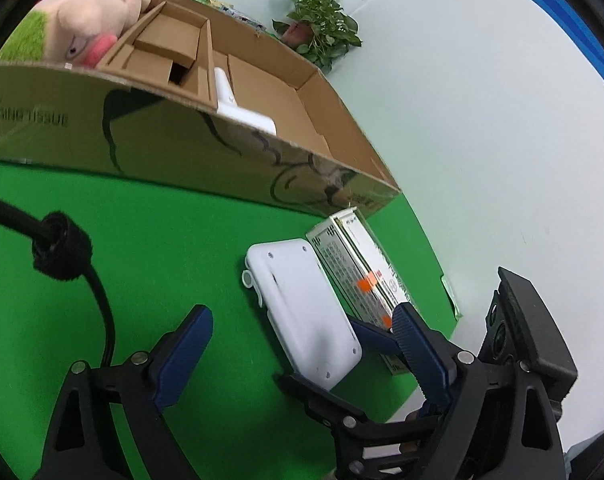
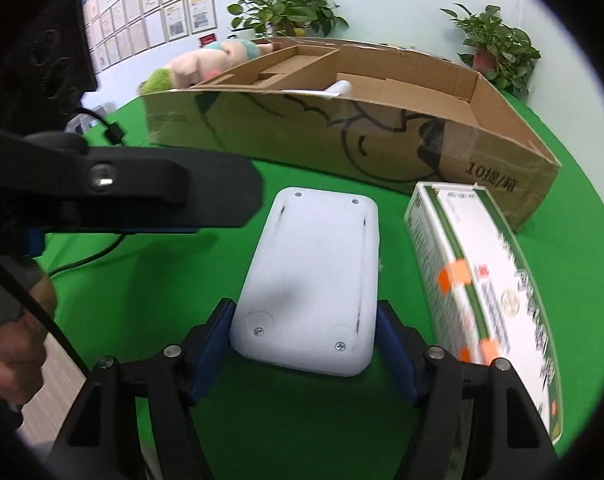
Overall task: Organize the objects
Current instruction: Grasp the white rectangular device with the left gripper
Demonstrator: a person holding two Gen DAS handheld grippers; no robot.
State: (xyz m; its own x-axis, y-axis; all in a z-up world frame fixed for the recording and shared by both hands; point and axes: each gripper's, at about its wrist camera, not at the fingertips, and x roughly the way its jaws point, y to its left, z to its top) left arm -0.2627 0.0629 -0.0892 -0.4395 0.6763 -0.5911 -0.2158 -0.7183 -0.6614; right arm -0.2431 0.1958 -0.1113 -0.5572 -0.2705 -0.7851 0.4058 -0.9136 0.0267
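A white flat device (image 2: 310, 280) with rounded corners and small screws lies on the green cloth (image 2: 141, 300). My right gripper (image 2: 306, 340) is shut on its near end, a blue pad against each long side. In the left wrist view the same device (image 1: 302, 304) shows with the right gripper (image 1: 338, 360) around its lower end. My left gripper (image 1: 302, 348) hovers above it, open, its pads well apart and touching nothing. A white and green carton (image 2: 482, 280) with orange stickers lies just right of the device, also seen as the carton (image 1: 362, 272) in the left wrist view.
A long open cardboard box (image 2: 342, 132) with dividers stands behind, holding a white item (image 2: 342, 88). A plush toy (image 2: 205, 64) leans at its far left end. Potted plants (image 2: 498, 48) stand by the wall. A black cable (image 1: 101, 312) trails at left. A person's hand (image 2: 13, 360) is at the left edge.
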